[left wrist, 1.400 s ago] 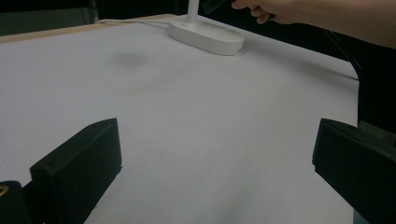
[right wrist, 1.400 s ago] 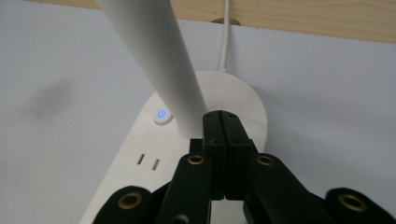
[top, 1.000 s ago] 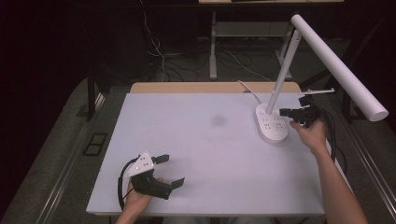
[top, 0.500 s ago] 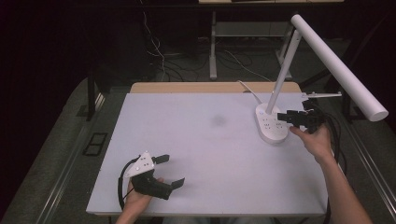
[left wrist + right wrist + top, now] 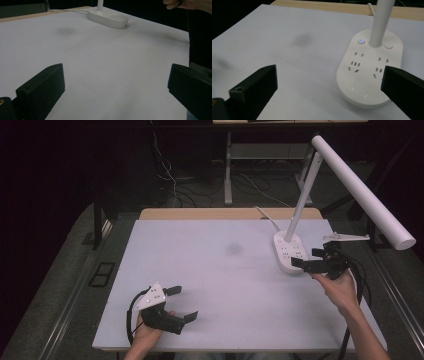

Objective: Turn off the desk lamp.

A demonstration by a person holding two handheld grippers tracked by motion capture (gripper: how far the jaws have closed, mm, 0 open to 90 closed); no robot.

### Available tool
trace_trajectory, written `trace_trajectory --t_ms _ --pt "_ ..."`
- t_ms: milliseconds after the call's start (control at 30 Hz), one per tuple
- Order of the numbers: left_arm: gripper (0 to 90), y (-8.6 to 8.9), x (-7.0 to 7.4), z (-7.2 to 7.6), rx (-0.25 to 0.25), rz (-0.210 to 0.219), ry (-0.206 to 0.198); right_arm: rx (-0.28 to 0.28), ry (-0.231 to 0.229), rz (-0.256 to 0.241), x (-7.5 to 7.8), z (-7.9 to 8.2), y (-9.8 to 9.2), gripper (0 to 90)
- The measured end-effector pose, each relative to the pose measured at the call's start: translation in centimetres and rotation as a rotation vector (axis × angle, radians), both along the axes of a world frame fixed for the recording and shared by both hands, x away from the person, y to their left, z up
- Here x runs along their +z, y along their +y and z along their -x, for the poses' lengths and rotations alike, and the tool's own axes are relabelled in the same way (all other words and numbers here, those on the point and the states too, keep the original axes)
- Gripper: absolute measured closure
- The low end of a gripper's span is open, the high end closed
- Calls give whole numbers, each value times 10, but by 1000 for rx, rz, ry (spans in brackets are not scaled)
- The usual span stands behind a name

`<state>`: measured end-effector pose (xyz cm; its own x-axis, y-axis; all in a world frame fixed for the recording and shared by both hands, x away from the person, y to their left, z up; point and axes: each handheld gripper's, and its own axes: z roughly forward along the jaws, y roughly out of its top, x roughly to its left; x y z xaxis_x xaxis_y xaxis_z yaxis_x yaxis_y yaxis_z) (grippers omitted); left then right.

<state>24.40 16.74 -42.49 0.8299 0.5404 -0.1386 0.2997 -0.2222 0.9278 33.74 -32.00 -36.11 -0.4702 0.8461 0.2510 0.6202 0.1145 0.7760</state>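
Observation:
A white desk lamp stands at the table's far right. Its oval base [image 5: 289, 251] carries sockets, and a slanted stem [image 5: 303, 195] holds up the long tube head [image 5: 362, 190]. My right gripper [image 5: 306, 258] hovers open at the base's near right edge, jaws wide apart and empty. In the right gripper view the base [image 5: 369, 70] lies between and beyond that gripper [image 5: 329, 82], with a small blue-lit button [image 5: 361, 40] beside the stem [image 5: 380, 22]. My left gripper [image 5: 183, 303] rests open and empty near the front left, and the left gripper view [image 5: 116, 85] shows bare mat between its jaws.
The white mat [image 5: 210, 285] has a faint dark smudge [image 5: 233, 249] near its middle. A wooden strip [image 5: 200, 214] borders the far edge. The lamp's white cable [image 5: 265, 216] runs off the back. The lamp head overhangs the table's right side.
My right gripper has drawn back toward the near side, from beside the lamp base to its near right edge. The left gripper has stayed put.

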Motion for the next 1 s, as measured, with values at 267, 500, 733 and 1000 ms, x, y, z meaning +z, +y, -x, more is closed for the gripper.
trace_trajectory --t_ms 267,500,733,1000 --pt "0 0 0 0 4 0 -3 52 -29 -27 -4 31 8 6" --pt "0 0 0 0 4 1 -5 82 -35 -61 -14 52 12 7" --pt "0 1 1 1 6 1 -5 99 -53 -59 -25 72 18 7" --pt "0 2 1 1 7 4 -3 129 -47 -46 -41 87 25 7"
